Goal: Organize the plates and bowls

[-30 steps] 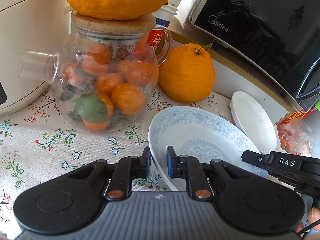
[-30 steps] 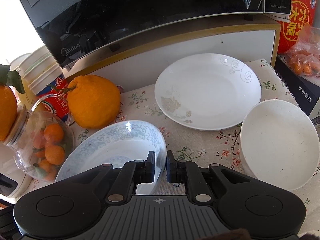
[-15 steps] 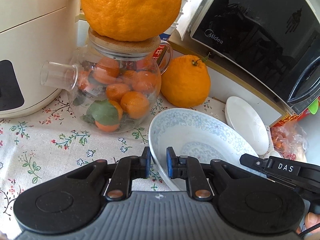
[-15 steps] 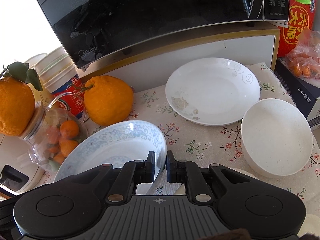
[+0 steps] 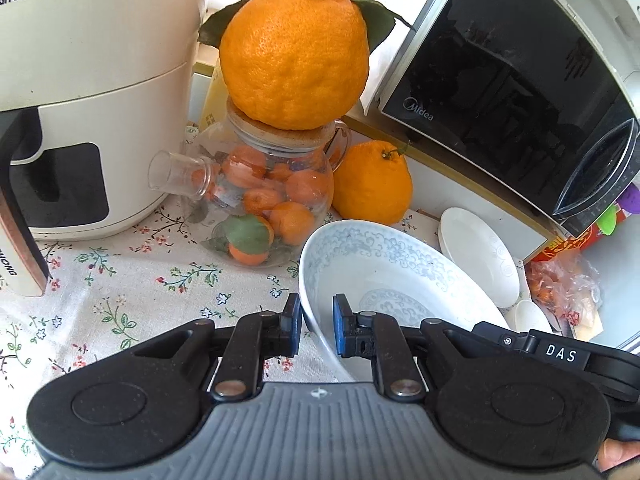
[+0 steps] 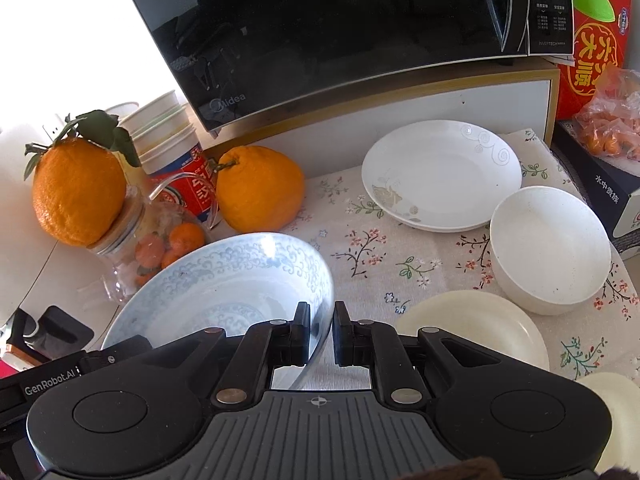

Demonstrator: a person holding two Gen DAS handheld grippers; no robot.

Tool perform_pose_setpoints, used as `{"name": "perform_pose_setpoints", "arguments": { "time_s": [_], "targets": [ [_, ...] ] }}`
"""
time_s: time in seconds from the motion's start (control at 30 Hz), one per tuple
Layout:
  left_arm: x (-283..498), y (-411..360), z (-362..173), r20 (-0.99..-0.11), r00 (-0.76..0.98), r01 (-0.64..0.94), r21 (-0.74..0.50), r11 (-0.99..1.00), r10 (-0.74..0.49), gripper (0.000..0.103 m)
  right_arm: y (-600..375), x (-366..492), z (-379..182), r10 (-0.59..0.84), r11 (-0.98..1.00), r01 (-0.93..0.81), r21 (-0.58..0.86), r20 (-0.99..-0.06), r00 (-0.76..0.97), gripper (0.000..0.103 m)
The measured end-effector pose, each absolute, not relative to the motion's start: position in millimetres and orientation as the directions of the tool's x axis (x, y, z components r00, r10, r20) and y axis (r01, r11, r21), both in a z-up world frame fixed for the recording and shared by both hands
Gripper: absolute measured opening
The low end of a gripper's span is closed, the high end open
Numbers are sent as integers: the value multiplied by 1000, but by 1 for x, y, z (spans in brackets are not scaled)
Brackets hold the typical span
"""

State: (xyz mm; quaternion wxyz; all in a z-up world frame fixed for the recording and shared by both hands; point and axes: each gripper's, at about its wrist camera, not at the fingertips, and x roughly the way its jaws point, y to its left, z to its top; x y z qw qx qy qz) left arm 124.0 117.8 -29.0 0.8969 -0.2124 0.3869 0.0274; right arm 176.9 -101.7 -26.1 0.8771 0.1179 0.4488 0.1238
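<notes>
Porcelain with a pale blue pattern, the blue bowl [image 5: 384, 264] is held up over the floral cloth of the bench [image 5: 120, 280], and both tools carry it together. On its left rim the left hand-held gripper [image 5: 316, 330] is closed almost fully, with the thin wall pinched between its blue pads; on its right rim the right hand-held gripper [image 6: 321, 334] is closed in the same way. I judge the task is in an early or middle part: to the right, the white plate [image 6: 440, 172], the white bowl [image 6: 550, 248] and the cream plate [image 6: 472, 332] lie apart on the cloth, so the dishes are not yet gathered, and the blue bowl has still no place. Only the left view shows the white appliance [image 5: 92, 100] far left and the whole glass jar [image 5: 264, 200] of small oranges. Only the right view shows the cream plate and the white bowl clearly.
</notes>
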Motion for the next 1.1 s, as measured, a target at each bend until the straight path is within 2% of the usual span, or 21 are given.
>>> {"name": "perform_pose_setpoints", "arguments": {
  "time_s": [0.47,1.1],
  "targets": [
    [69,130,-5,-698,714,-224,-301,927,-54,14,-83,123,2,359,933,-197,302,-730,581,12],
    [8,137,-5,-702,712,-247,-260,933,-7,14,-69,58,8,389,920,-274,281,-740,549,14]
  ]
}}
